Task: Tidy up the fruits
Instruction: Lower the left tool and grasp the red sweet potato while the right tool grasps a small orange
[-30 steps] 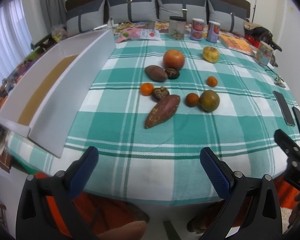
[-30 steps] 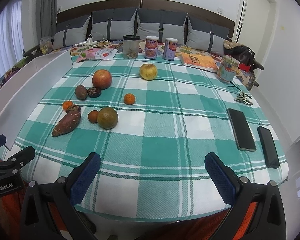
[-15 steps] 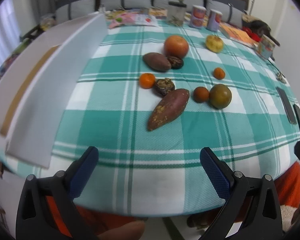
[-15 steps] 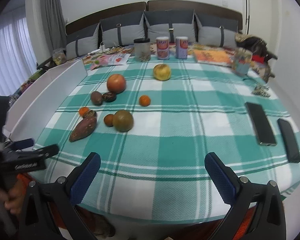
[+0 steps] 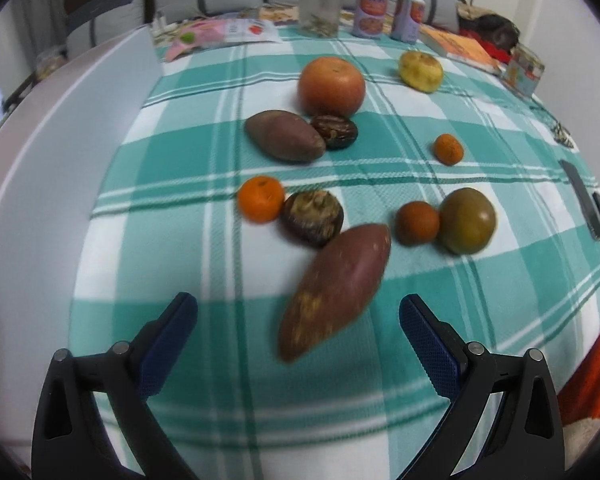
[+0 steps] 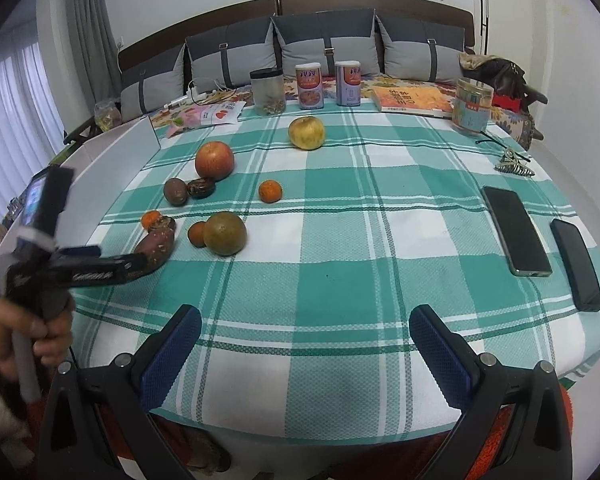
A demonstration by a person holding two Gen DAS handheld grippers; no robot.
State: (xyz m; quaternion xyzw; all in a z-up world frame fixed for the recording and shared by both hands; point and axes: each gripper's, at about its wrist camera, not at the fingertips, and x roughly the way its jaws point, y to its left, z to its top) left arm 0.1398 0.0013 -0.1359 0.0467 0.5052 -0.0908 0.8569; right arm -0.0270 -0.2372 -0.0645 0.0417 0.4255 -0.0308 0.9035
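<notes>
Fruit lies on a green-checked cloth. A long sweet potato (image 5: pixel 336 292) reaches in between the fingers of my open left gripper (image 5: pixel 298 326), untouched by either pad. Behind it sit a dark wrinkled fruit (image 5: pixel 313 217), a small orange (image 5: pixel 261 198), a second small orange (image 5: pixel 417 223) and a green-brown round fruit (image 5: pixel 467 220). Farther back are an oval purple fruit (image 5: pixel 284 135), a red apple (image 5: pixel 332 86) and a yellow apple (image 5: pixel 421 71). My right gripper (image 6: pixel 305 334) stands open over bare cloth near the front edge. In the right wrist view the left gripper (image 6: pixel 140 262) sits beside the sweet potato (image 6: pixel 158 245).
A white open box (image 5: pixel 40 184) runs along the table's left side. Two phones (image 6: pixel 516 230) lie at the right. Jars and tins (image 6: pixel 310 86), a book (image 6: pixel 414 100) and a hair clip (image 6: pixel 514 164) line the back. A hand (image 6: pixel 28 332) holds the left gripper's grip.
My left gripper has advanced over the table edge until its fingers straddle the sweet potato's near end. The right gripper has tilted up slightly and stays near the front edge.
</notes>
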